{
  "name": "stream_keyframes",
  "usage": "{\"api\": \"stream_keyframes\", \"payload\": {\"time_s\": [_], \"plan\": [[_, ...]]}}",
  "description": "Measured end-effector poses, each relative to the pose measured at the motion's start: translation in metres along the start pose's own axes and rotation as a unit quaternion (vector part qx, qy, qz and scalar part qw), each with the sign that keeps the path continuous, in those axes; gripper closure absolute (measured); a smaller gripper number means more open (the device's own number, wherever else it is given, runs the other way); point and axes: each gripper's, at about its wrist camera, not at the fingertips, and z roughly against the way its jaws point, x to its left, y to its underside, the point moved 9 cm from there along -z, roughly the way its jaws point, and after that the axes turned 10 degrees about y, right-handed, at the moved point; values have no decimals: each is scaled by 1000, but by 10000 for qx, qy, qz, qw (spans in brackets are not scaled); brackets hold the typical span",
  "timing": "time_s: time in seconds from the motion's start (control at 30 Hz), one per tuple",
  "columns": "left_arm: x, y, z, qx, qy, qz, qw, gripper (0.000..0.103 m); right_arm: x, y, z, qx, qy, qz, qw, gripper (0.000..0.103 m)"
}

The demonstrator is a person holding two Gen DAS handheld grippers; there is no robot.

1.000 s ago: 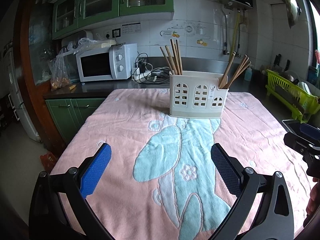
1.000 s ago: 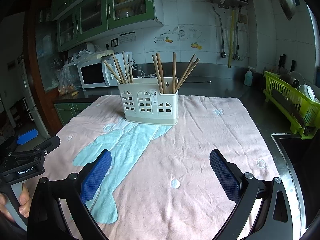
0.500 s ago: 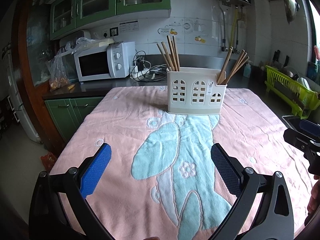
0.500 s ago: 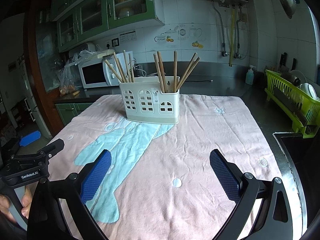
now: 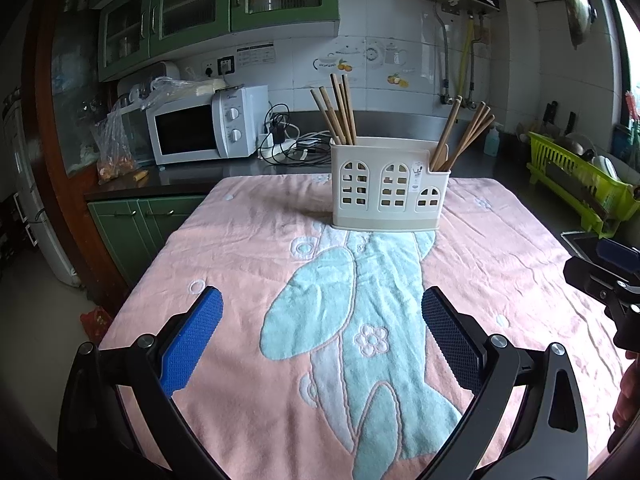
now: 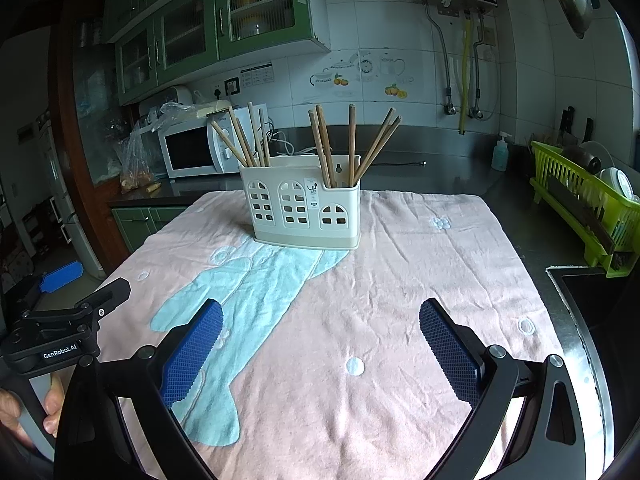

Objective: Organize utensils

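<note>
Left wrist view: left hand-held gripper [image 5: 322, 312] with fingers spread wide apart, nothing between the blue pads [image 5: 192, 340]. It hangs over the pink towel [image 5: 248, 240] covering the worktop. White utensil holder [image 5: 386, 186] stands upright at the towel's far end; wooden chopsticks [image 5: 340, 110] lean in its left compartment, a second bunch in the right. Microwave [image 5: 204, 124] behind, on the counter.

Right wrist view: right hand-held gripper [image 6: 320, 320] likewise spread apart and empty, above the towel. Holder sits ahead, slightly left, well apart from the fingers. Green dish rack [image 6: 584, 200] at right edge. Person's hand [image 6: 24, 412] grips the other tool's handle, lower left.
</note>
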Motion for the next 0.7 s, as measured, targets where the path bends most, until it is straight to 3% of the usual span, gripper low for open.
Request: {"api": "stream_keyframes", "payload": {"time_s": [0.7], "plan": [[-3,1,-2,25,2,-66,10000,5,-1,0,1,6,1,-14,10000,8]]}}
